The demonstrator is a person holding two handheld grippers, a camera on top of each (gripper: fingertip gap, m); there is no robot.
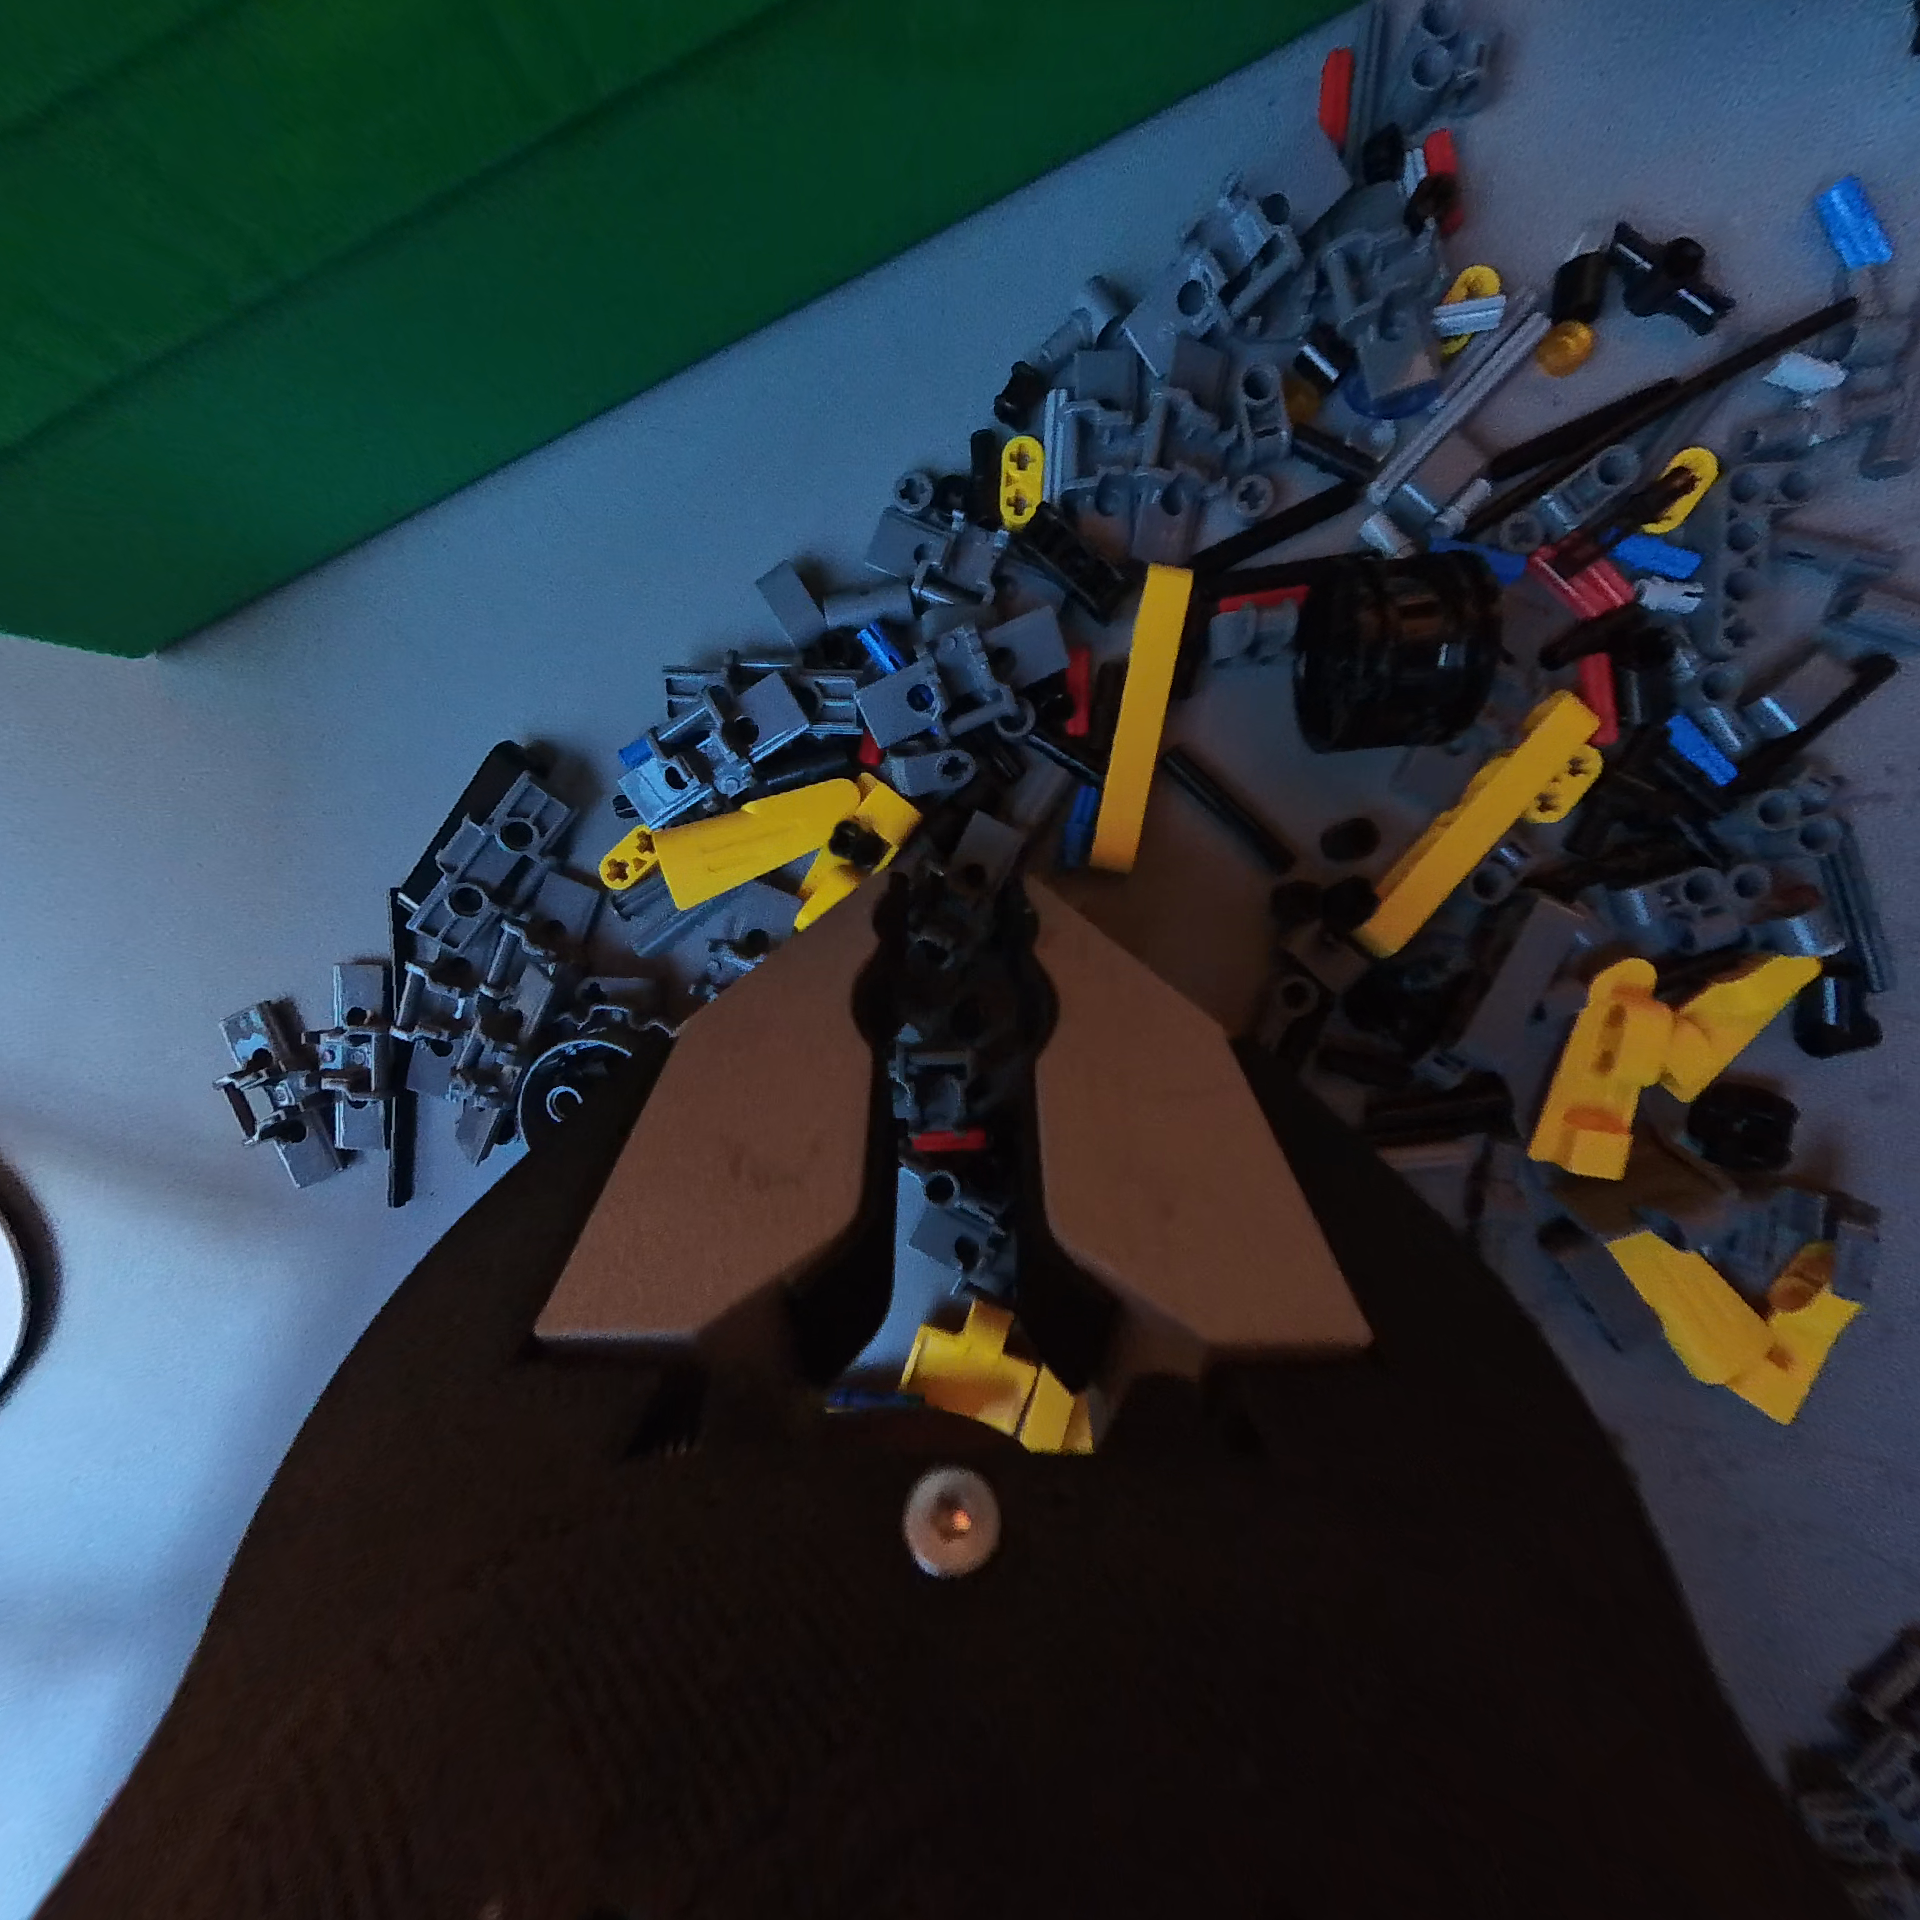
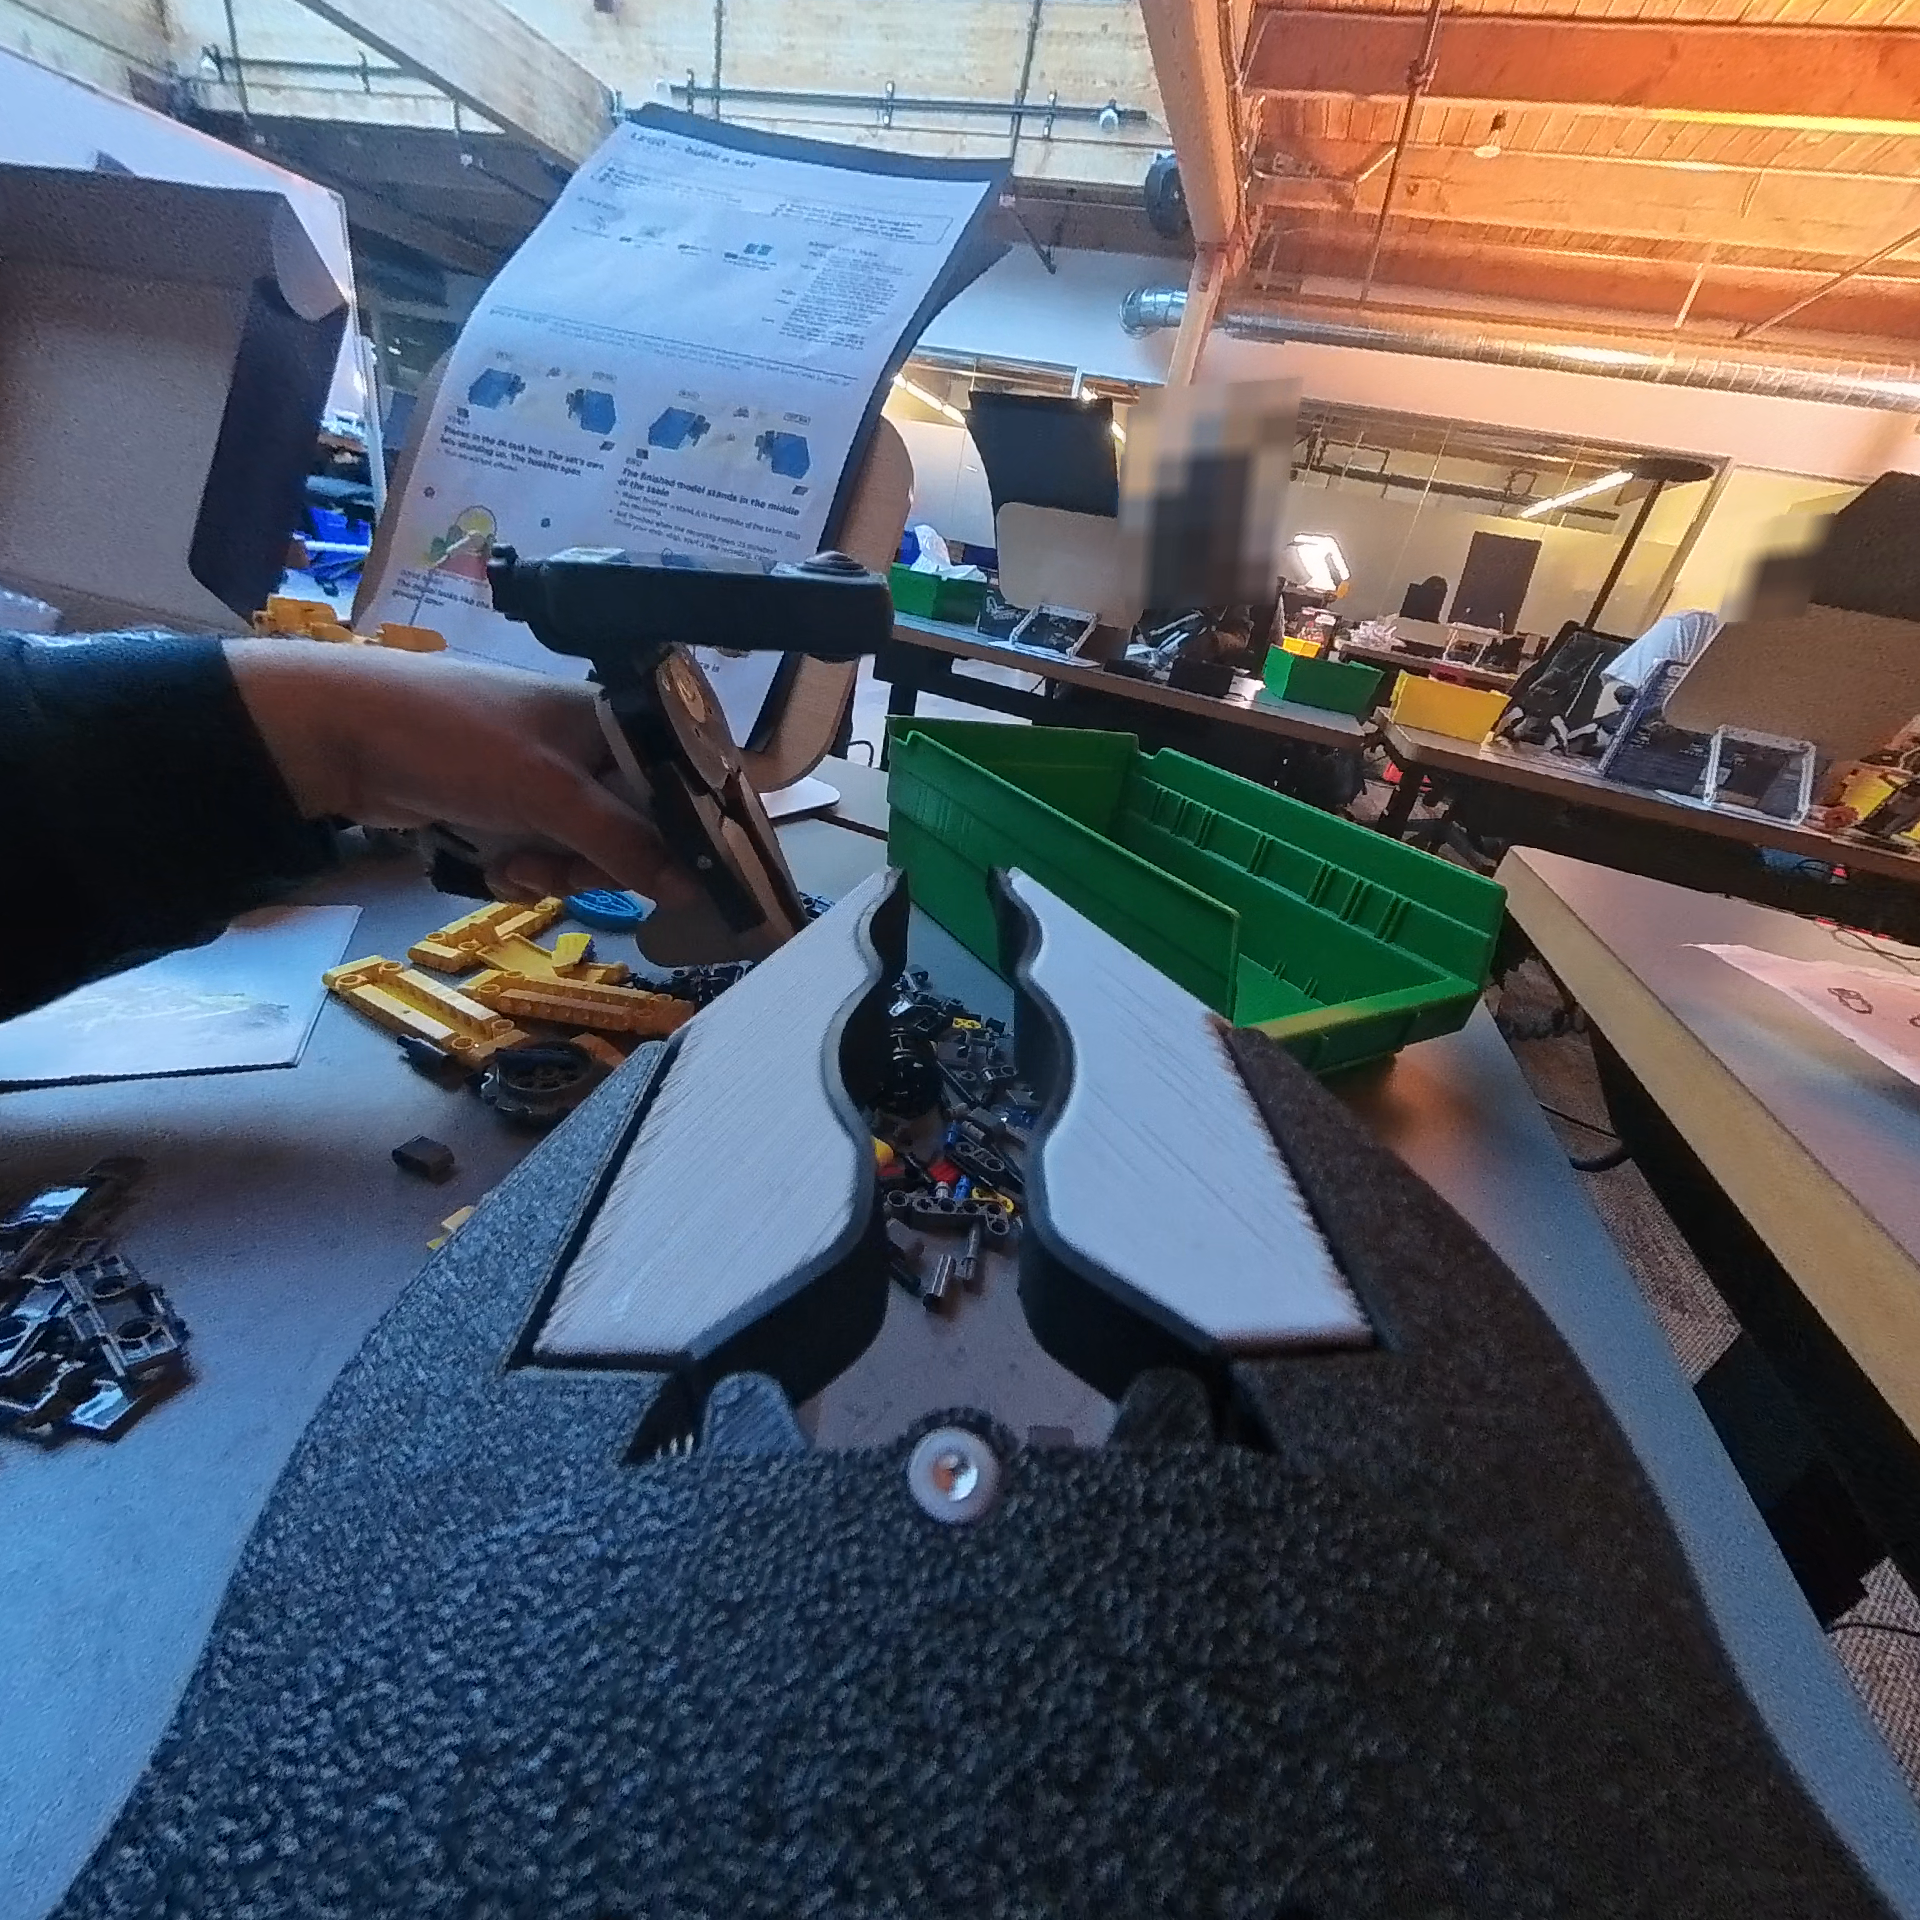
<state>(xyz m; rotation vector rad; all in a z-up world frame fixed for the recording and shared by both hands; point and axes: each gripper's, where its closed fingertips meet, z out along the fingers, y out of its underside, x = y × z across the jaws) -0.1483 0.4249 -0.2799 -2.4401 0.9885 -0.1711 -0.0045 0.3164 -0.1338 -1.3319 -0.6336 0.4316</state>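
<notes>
Bricks [image 1: 940,1049] lie heaped between the left gripper's [image 1: 954,904] parted fingers.

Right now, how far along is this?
Done: yellow beams and dark grey pieces lie grouped apart from the mixed pile. In hand: left claw sits down in it; grip unclear. Right claw open, empty. Left: pile unsorted; green bin shows nothing inside.
</notes>
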